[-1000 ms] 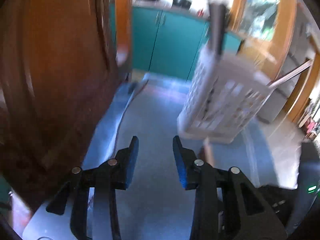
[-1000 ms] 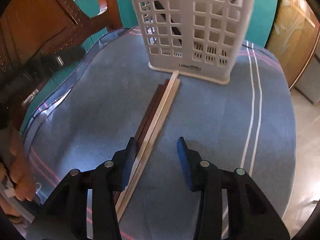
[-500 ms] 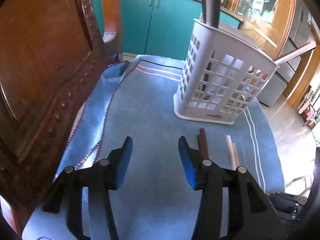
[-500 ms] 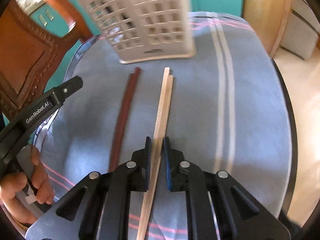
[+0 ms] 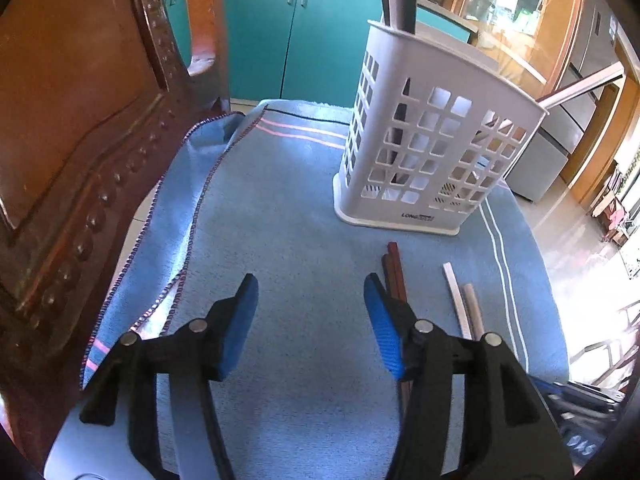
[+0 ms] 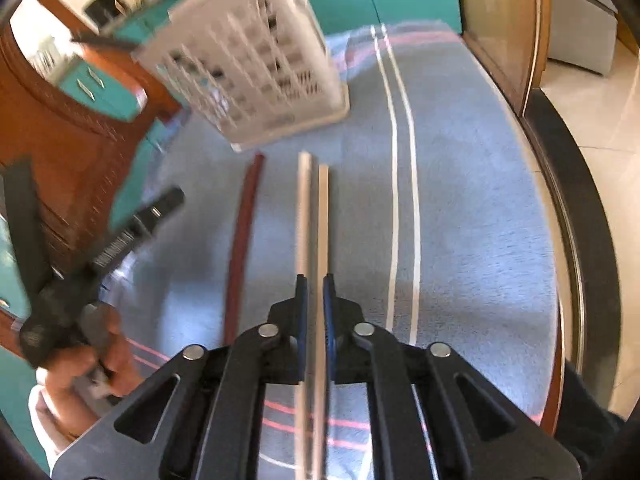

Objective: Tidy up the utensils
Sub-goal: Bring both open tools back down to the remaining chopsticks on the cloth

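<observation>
A white lattice utensil holder stands upright on the blue cloth, with a dark handle and a pale stick in it. It also shows in the right wrist view. A pair of pale chopsticks lies in front of it, with a pair of dark brown chopsticks to their left. My right gripper is shut on the pale chopsticks. In the left wrist view the pale pair and brown pair lie to the right of my left gripper, which is open and empty above the cloth.
A carved wooden chair back stands close on the left. Teal cabinets are behind the table. The round table's dark rim curves along the right, with tiled floor beyond. The left gripper and the hand that holds it show at the right wrist view's left.
My right gripper has shut on the pale chopsticks, which now lie apart from the brown pair. My left gripper has pulled back, steadied and opened wider.
</observation>
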Motion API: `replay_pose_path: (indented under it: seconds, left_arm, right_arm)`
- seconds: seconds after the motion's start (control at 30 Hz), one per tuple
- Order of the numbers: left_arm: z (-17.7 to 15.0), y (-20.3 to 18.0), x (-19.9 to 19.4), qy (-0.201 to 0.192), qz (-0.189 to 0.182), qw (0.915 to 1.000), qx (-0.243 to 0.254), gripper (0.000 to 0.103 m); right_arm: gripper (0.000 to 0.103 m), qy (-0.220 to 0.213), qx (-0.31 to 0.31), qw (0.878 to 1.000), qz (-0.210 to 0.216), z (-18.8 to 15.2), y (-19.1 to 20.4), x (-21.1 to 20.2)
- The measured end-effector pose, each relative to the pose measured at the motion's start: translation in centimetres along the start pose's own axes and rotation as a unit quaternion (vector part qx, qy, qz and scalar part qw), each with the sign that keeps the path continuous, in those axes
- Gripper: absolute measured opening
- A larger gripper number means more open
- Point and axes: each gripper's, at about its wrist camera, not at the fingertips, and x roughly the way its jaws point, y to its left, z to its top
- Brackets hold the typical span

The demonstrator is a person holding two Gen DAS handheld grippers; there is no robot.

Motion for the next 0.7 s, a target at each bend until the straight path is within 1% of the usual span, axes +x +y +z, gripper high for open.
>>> replay_pose_path:
  seconds: [0.07,0.13,0.2,0.23,0.3,0.37,0.43,0.47,0.53,0.57,0.63,0.7]
  left_arm:
    - [0.0,0.1,0.1,0.003,0.000,1.0000,0.000,0.056]
    - [0.0,0.1,0.1,0.005,-0.001,1.0000,0.001,0.058]
    - [0.2,0.2,0.2,0.006,0.000,1.0000,0.001,0.059]
    - [0.3,0.2,0.3,0.008,0.001,1.0000,0.001,0.060]
    - [0.6,0.3,0.7,0.014,0.002,0.9999,0.000,0.062]
    - [0.7,0.3,0.9,0.021,0.002,0.9998,0.000,0.063]
    - [0.8,0.4,1.3,0.029,0.002,0.9996,-0.001,0.063]
    - [0.9,0.4,1.4,0.031,0.003,0.9995,-0.001,0.063]
    - [0.8,0.6,1.8,0.037,0.006,0.9993,-0.001,0.063]
    - [0.8,0.7,1.9,0.039,0.006,0.9992,-0.002,0.063]
    - [0.6,0.9,2.4,0.045,0.005,0.9990,-0.003,0.063]
    - [0.6,1.0,2.8,0.050,0.000,0.9988,-0.003,0.063]
  right_arm:
    - [0.015,-0.001,0.002,1.000,-0.002,0.6,0.1,1.0]
    - [0.020,-0.019,0.005,1.000,0.002,1.2,-0.5,0.9]
    - [0.035,-0.031,0.004,0.999,0.008,1.8,-0.8,0.9]
    - [0.040,-0.031,0.002,0.999,0.012,2.0,-0.9,1.0]
    - [0.041,-0.021,-0.012,1.000,0.006,2.9,-0.6,1.4]
    - [0.041,-0.015,-0.033,0.999,-0.017,3.8,-0.2,1.8]
    - [0.041,-0.013,-0.052,0.998,-0.028,4.5,0.1,2.3]
    - [0.041,-0.012,-0.056,0.998,-0.030,4.7,0.2,2.5]
    - [0.041,-0.013,-0.062,0.998,-0.018,4.7,0.3,3.3]
    - [0.041,-0.023,-0.068,0.997,-0.017,4.5,0.3,3.3]
    - [0.041,-0.035,-0.093,0.994,-0.035,4.2,1.0,3.6]
    - [0.041,-0.042,-0.118,0.990,-0.065,3.9,1.8,3.8]
